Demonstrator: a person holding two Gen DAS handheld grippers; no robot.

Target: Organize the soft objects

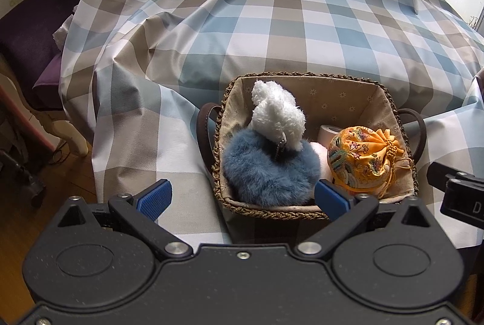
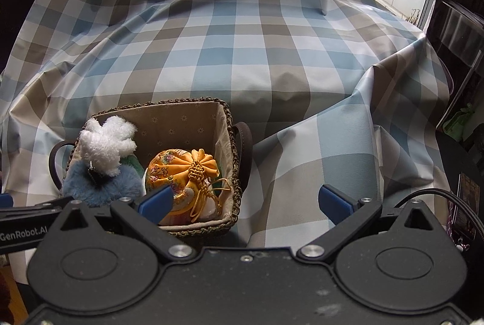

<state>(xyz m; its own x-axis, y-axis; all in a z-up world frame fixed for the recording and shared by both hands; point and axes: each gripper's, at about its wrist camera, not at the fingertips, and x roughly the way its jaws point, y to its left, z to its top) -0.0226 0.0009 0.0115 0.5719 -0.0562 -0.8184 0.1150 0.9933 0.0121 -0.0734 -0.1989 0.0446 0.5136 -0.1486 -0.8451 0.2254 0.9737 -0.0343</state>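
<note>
left wrist view
my left gripper (image 1: pixel 243 198): fingers spread wide, nothing between them; parked just short of the near rim so I can see the whole load.
basket (image 1: pixel 305 77): woven, cloth-lined, dark strap handles both sides; sits on the checked cloth (image 1: pixel 242 22) near my edge, so the reach in is short.
blue fluffy ball (image 1: pixel 269 170): near-left corner of the basket, pressed against the rim; bulky, so it fills the low space.
white plush (image 1: pixel 278 116): on top of the blue one, leaning on the left wall; a small metal clasp hangs where they meet, can't tell if it links them.
orange brocade pouch (image 1: pixel 361 160): right half, drawstring knot facing right wall; lies on its side, soft enough to stay put.
pale roll (image 1: pixel 328 133): wedged behind the pouch, mostly hidden.
right gripper body: black housing at the frame's right edge, beside the basket.

right wrist view
my right gripper (image 2: pixel 245 201): pads well apart, empty; left pad overlaps the pouch in frame, contact can't be told.
aim: centred over bare cloth right of the basket, not over the load.
back of basket: lining bare, room left there.
cloth outside basket: no loose soft items seen.
status guess: sorting looks done or nearly; both tools idle at the near edge.
</note>
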